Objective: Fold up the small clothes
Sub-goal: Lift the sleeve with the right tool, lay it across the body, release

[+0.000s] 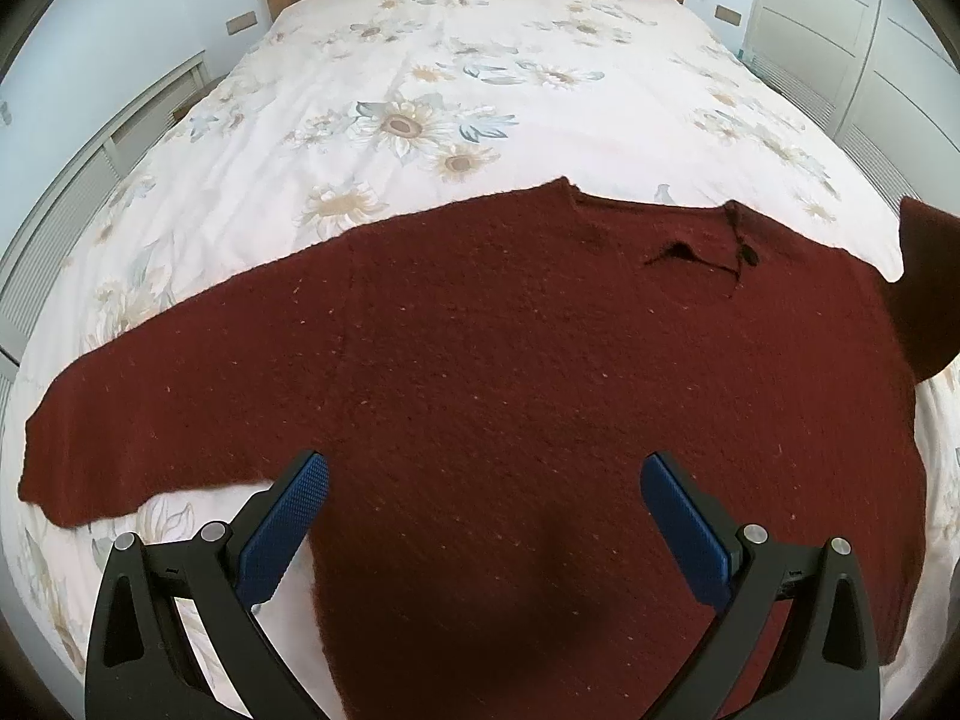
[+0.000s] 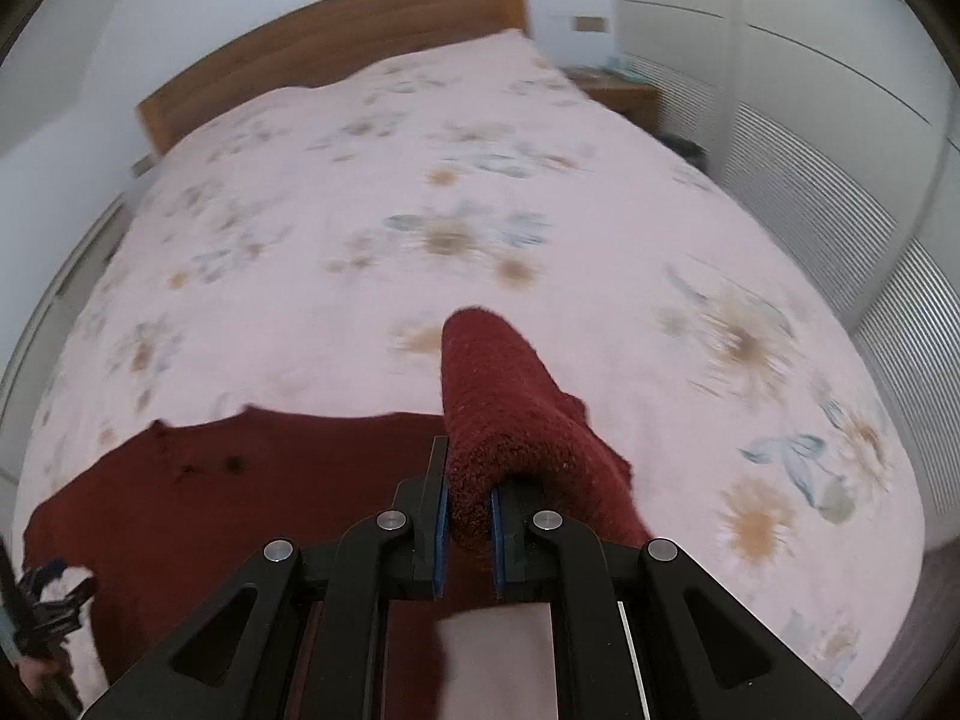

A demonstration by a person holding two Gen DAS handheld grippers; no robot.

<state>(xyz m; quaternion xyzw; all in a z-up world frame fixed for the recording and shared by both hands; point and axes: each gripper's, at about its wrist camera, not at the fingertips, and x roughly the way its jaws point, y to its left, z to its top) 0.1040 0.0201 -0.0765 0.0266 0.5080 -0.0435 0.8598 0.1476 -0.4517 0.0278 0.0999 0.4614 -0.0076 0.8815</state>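
Across the middle of the left wrist view a dark red knitted sweater (image 1: 510, 360) lies flat on the bed (image 1: 420, 90), which has a floral cover. Its one sleeve (image 1: 150, 414) stretches out to the left edge of the frame, and the neckline sits toward the upper right. At the bottom of that frame the left gripper (image 1: 485, 480) hovers over the sweater's body, its jaws standing wide apart with nothing between the blue pads (image 1: 288, 522). In the right wrist view, blurred, the sweater fills the lower left, and at lower centre the right gripper (image 2: 468, 516) has its jaws pinched tight on the other sleeve (image 2: 504, 408), which is lifted off the bed and drapes over the right finger. A wooden headboard (image 2: 336, 36) stands at the top.
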